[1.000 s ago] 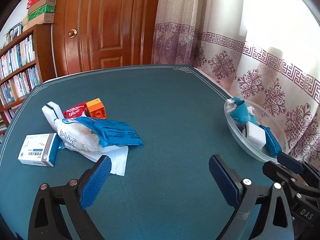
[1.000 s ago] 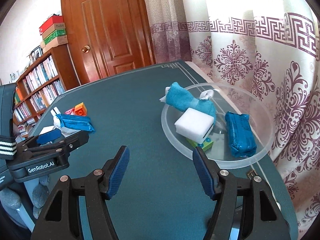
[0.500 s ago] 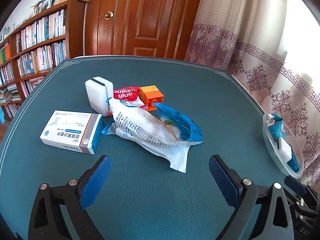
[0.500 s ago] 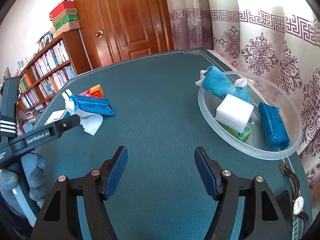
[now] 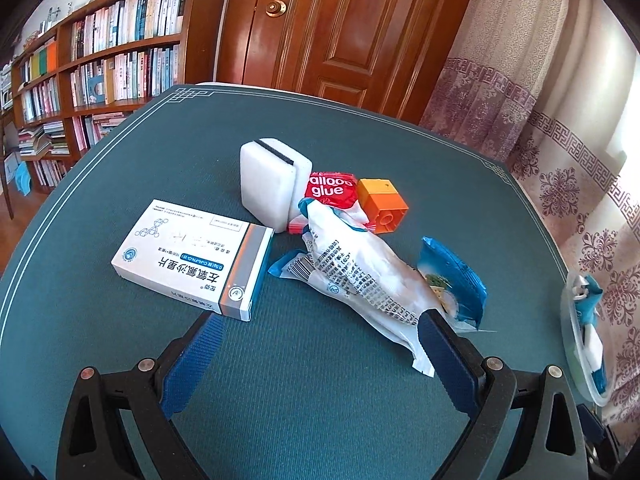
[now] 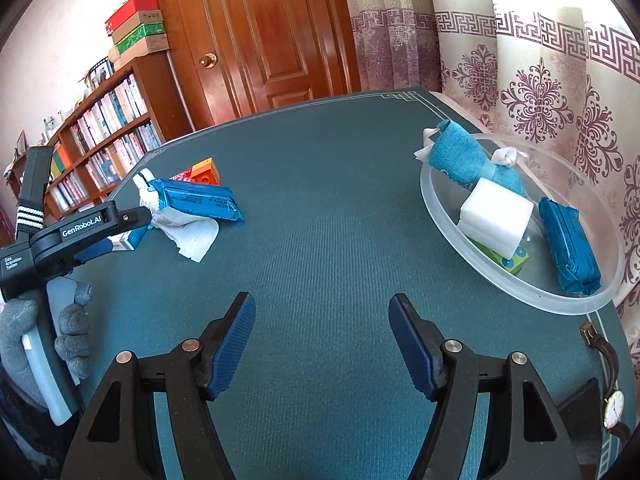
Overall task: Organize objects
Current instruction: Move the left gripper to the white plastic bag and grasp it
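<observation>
We see a teal table [image 5: 320, 152], a clear bowl [image 6: 448, 224] at its right edge with a white sponge inside, a loose pile of medicine box [image 5: 192, 256], snack packet [image 5: 360, 276], orange block [image 5: 382, 204], our left gripper [image 5: 320, 356] spread wide and empty before that pile, our right gripper [image 6: 322, 340] parted, just widened, nothing between.

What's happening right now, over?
Left gripper and right gripper open, empty. Snack packet loose ahead of the left gripper, bowl part filled. Nothing blocking.

Teal table [image 6: 320, 200]; medicine box [image 5: 192, 256], snack packets [image 5: 360, 276], clear bowl [image 6: 440, 216], wristwatch [image 6: 612, 408].
</observation>
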`<state>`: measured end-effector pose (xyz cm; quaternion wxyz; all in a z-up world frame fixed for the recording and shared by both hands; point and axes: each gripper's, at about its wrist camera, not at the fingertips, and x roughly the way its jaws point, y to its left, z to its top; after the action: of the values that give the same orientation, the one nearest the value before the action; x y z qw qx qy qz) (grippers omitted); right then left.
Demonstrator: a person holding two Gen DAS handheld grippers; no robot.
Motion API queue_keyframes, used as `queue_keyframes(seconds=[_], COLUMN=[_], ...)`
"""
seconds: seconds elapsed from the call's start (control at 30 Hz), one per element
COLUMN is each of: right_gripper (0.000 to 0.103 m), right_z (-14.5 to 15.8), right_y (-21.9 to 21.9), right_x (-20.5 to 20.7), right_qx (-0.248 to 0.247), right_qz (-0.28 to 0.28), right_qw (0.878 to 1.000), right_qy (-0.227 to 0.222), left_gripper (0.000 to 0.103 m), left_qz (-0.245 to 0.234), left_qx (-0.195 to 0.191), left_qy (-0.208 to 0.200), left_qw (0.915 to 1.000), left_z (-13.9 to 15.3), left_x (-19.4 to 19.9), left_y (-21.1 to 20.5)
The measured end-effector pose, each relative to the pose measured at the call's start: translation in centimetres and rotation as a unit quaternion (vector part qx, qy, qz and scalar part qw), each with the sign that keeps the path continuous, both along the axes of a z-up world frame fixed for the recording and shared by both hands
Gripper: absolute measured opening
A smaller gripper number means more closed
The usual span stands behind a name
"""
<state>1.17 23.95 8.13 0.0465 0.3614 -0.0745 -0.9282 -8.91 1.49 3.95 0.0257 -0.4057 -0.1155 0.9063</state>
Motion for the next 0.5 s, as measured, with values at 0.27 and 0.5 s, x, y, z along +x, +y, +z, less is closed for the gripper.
queue_keyframes(seconds=[0.27, 0.5], right_gripper=[0.07, 0.07], right_z=[-0.3, -0.5], right_y=[-0.1, 0.1], right_x=[0.0, 0.0], right_qx=[-0.006, -0.012], right_qz=[0.006, 0.006], right_qw=[1.0, 1.0], right_qy=[0.0, -0.002], left_gripper=[0.1, 0.1], left_qz=[0.037, 0.035], left_qx=[0.041, 0.051], left_qy=[-0.027, -0.018], left_qw=[0.9981, 0.9979], left_z=[-0.5, 0.4], left_x=[-1.9, -2.7], left_y=[-0.5, 0.9])
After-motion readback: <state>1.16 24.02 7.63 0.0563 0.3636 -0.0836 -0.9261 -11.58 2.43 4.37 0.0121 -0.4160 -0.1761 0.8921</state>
